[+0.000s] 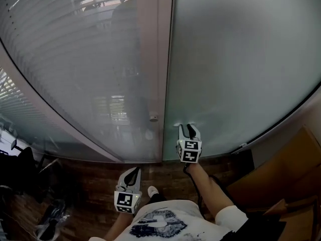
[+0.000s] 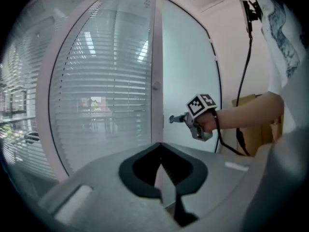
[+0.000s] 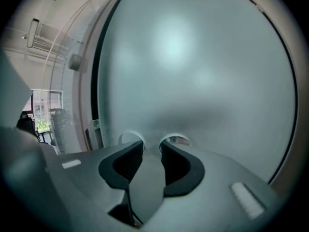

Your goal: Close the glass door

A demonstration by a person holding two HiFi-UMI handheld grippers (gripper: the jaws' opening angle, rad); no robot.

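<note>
The frosted glass door (image 1: 241, 59) fills the right half of the head view and meets the pale upright frame (image 1: 155, 59) at its left edge. My right gripper (image 1: 189, 126) points at the door low down, close to that edge. Its tips rest at the glass (image 3: 193, 57) and its jaws stand apart with nothing between them. The left gripper view shows that right gripper (image 2: 172, 119) at the door from the side. My left gripper (image 1: 133, 170) hangs back over the floor with its jaws together, away from the door (image 2: 188, 71).
Left of the frame is a glass panel with slatted blinds (image 1: 75, 59). A small round knob (image 1: 153, 118) sits on the frame. A cardboard box (image 1: 296, 154) stands at the right, an office chair (image 1: 20, 164) at the left. Dark wooden floor (image 1: 95, 179) lies underfoot.
</note>
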